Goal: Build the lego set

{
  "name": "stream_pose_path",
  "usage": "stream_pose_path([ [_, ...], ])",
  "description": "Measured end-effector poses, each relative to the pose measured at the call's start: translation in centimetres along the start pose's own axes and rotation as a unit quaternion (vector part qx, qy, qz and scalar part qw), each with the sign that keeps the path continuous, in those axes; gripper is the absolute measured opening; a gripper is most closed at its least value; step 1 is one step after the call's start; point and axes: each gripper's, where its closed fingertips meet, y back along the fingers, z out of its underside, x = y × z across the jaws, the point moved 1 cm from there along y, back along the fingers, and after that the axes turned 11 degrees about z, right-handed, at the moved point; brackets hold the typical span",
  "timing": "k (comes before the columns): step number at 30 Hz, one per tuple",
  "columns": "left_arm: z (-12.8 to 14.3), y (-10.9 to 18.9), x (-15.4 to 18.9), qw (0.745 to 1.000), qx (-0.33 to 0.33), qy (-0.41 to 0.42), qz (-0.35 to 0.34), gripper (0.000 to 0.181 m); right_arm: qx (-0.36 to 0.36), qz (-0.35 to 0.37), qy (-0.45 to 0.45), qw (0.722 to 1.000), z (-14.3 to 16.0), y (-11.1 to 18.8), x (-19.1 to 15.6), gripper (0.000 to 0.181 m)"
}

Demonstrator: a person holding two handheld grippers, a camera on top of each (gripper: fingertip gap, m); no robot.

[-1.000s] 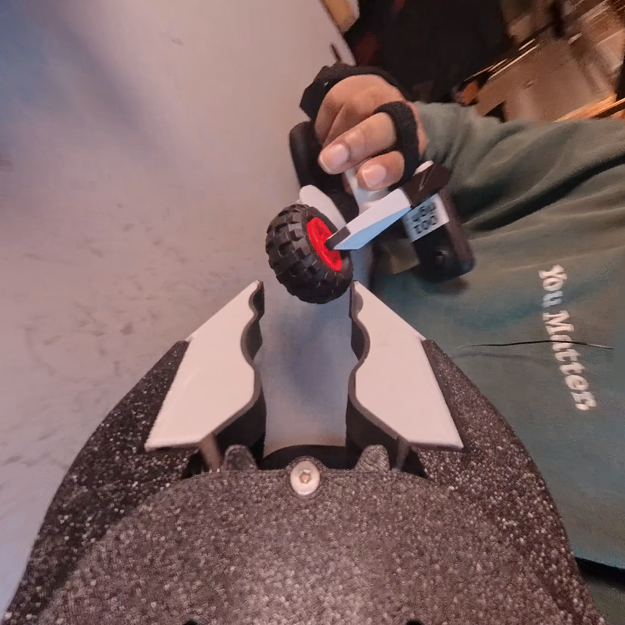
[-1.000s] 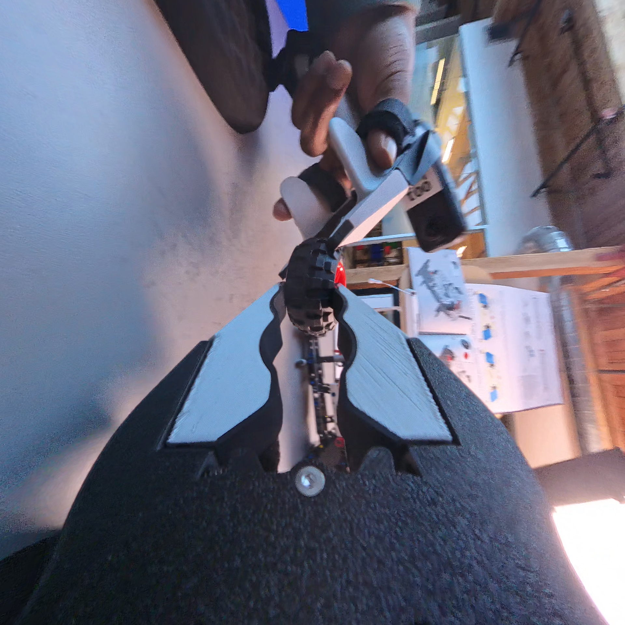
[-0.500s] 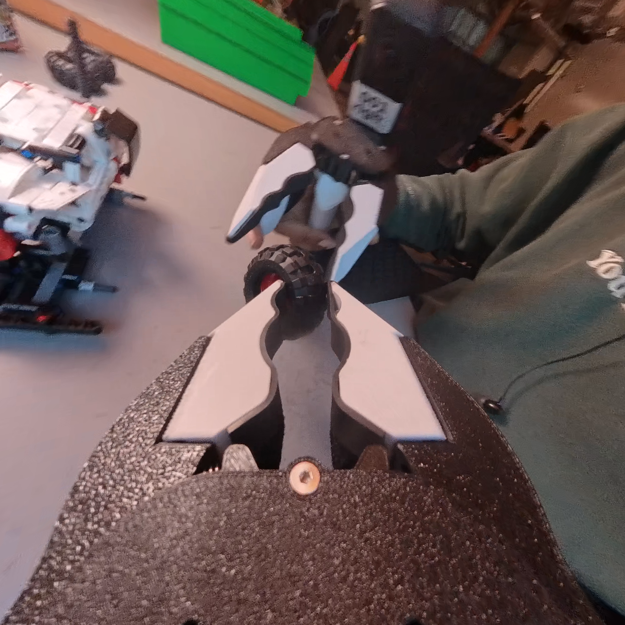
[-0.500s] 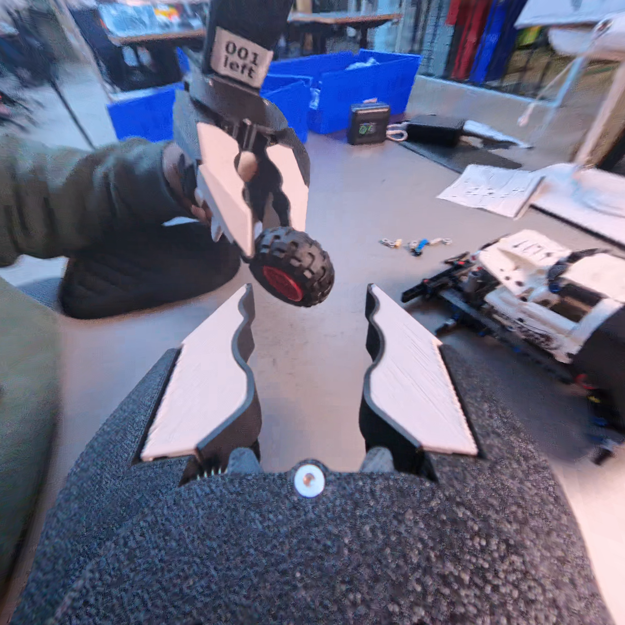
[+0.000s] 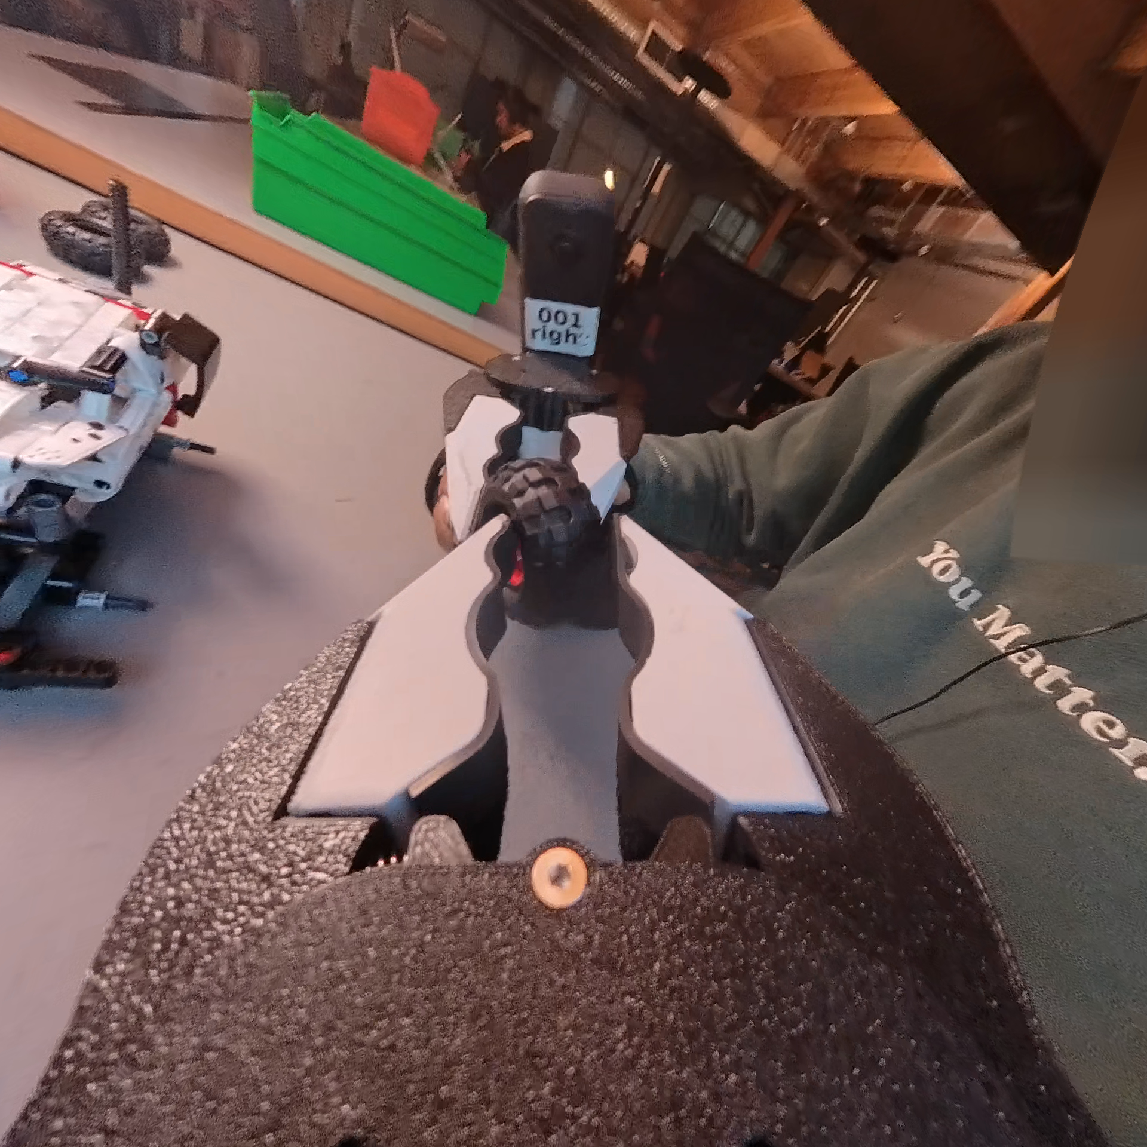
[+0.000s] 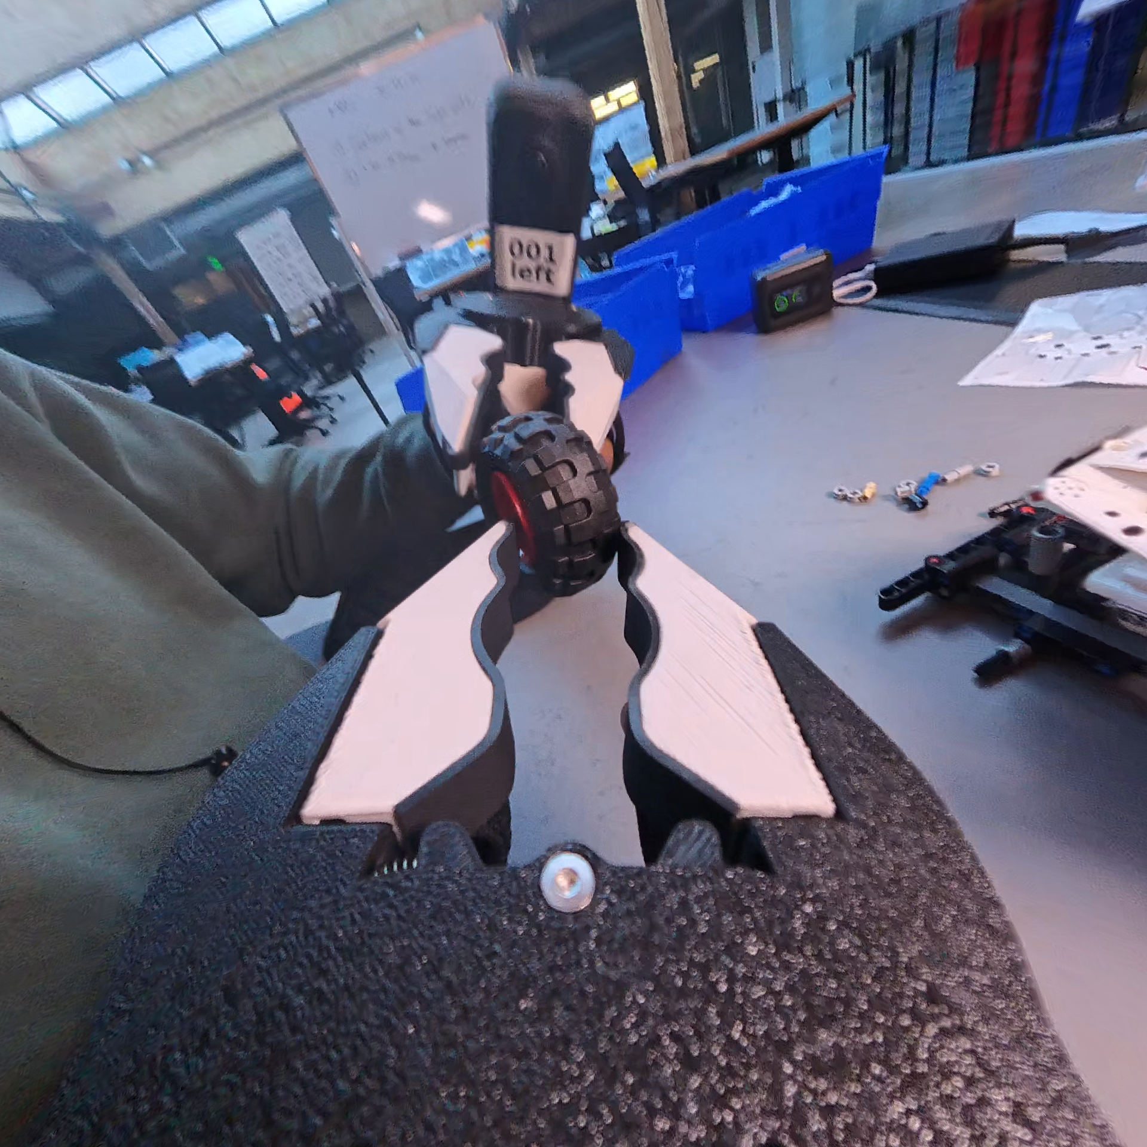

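I'm pinching the wheel (image 6: 549,506) between both hand-held grippers, left hand-held gripper (image 5: 554,546) and right hand-held gripper (image 6: 562,546) each closed around it, probably handing it across.

My two wrist cameras face each other closely along their fingers, sharing the tyre (image 5: 549,521) (image 6: 552,506) between.

A small wheel (image 6: 549,509), black knobbly tyre on a red hub, is hanging above the grey worktop (image 6: 776,447), pinched between two pairs of jaws that are meeting it from opposite sides. A half-built white and black model car (image 5: 68,422) is lying on the worktop off to one side, and a few tiny loose pieces (image 6: 912,485) are sitting near it
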Motion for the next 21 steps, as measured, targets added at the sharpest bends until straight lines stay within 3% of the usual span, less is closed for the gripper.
stream_pose_path([
  [2,1.1,0.0,-0.8,0.998,-0.054,0.007,-0.044,0.039,-0.040,0.044,0.042,0.997,1.1,-0.4,0.8,0.030],
  [6,2.4,0.0,-2.2,0.986,-0.113,-0.036,-0.116,0.026,-0.093,0.096,0.096,0.986,2.5,-0.7,1.4,0.029],
  [9,1.0,-0.1,-1.3,0.996,-0.041,-0.028,-0.074,0.025,-0.047,0.075,0.080,0.993,1.2,-0.3,0.7,0.029],
  [14,-2.2,0.0,0.3,0.995,0.091,-0.031,-0.009,0.024,0.084,0.004,-0.062,0.995,-3.1,0.6,-0.6,0.031],
  [21,-3.6,-0.2,1.4,0.989,0.120,-0.084,-0.027,0.024,0.160,0.021,-0.104,0.981,-5.1,0.7,-1.3,0.031],
])
